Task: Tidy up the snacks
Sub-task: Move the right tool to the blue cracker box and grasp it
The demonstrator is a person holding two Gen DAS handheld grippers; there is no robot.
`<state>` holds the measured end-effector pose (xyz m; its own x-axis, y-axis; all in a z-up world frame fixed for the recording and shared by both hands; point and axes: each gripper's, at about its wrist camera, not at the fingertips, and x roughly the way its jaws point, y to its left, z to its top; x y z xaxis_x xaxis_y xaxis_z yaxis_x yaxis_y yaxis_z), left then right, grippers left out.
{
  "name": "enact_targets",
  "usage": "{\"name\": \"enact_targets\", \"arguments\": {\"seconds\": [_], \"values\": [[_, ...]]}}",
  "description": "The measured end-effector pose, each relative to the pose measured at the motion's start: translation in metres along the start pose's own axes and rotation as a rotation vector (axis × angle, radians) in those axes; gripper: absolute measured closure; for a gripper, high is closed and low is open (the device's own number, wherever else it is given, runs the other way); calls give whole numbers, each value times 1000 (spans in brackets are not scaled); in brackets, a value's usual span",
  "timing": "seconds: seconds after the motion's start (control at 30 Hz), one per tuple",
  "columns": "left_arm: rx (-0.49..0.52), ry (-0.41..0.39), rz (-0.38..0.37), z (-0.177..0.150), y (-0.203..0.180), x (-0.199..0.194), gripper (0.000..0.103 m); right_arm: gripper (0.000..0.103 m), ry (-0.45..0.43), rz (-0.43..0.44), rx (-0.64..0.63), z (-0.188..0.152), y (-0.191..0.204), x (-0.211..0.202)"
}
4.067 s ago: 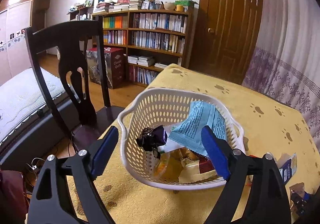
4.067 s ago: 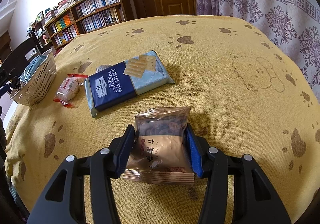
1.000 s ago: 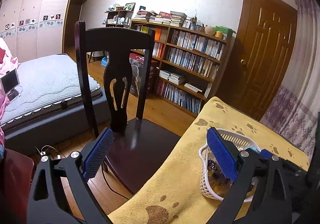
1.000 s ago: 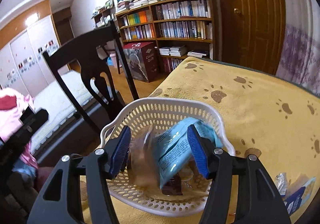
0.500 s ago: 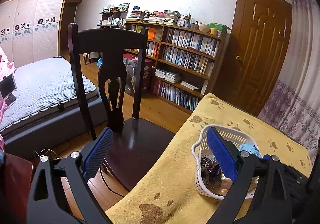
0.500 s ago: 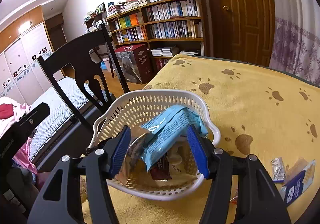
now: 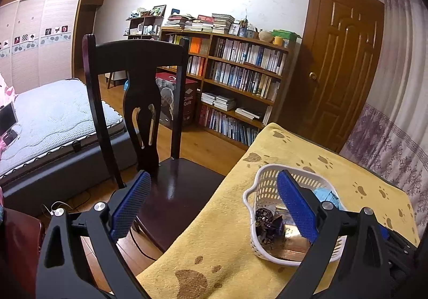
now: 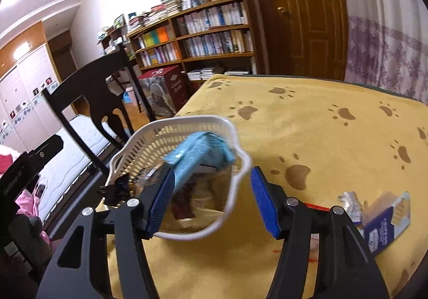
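Seemingly idle, the left gripper (image 7: 211, 201) stands spread wide and empty in the left wrist view; the white perforated plastic basket (image 7: 263, 185) sits on the yellow paw-print tablecloth (image 7: 227, 235) behind its right finger, a dark wooden chair (image 7: 139, 85) left of the basket. Four seconds ago this gripper framed the basket squarely.

From the right wrist, the right gripper (image 8: 211, 198) is parted and empty just in front of the basket (image 8: 171, 125), where a light blue snack packet (image 8: 200, 150) lies on top. Right of the basket lies a navy cracker pack (image 8: 385, 226). Earlier these fingers pinched a brown snack bag.
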<state>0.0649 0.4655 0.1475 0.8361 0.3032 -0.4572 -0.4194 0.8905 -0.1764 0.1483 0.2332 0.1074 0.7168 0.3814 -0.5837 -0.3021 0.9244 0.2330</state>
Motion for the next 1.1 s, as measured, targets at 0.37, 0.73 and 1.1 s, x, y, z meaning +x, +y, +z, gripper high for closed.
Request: {"name": "enact_targets", "arguments": {"seconds": [0.37, 0.73, 1.1], "values": [[33, 0, -32, -4, -14, -4, 6, 39, -12, -122, 140, -9, -69, -22], [45, 3, -48, -6, -22, -7, 6, 33, 1, -262, 338, -27, -155, -42], [65, 1, -64, -7, -31, -11, 5, 30, 52, -259, 640, -54, -224, -42]]}}
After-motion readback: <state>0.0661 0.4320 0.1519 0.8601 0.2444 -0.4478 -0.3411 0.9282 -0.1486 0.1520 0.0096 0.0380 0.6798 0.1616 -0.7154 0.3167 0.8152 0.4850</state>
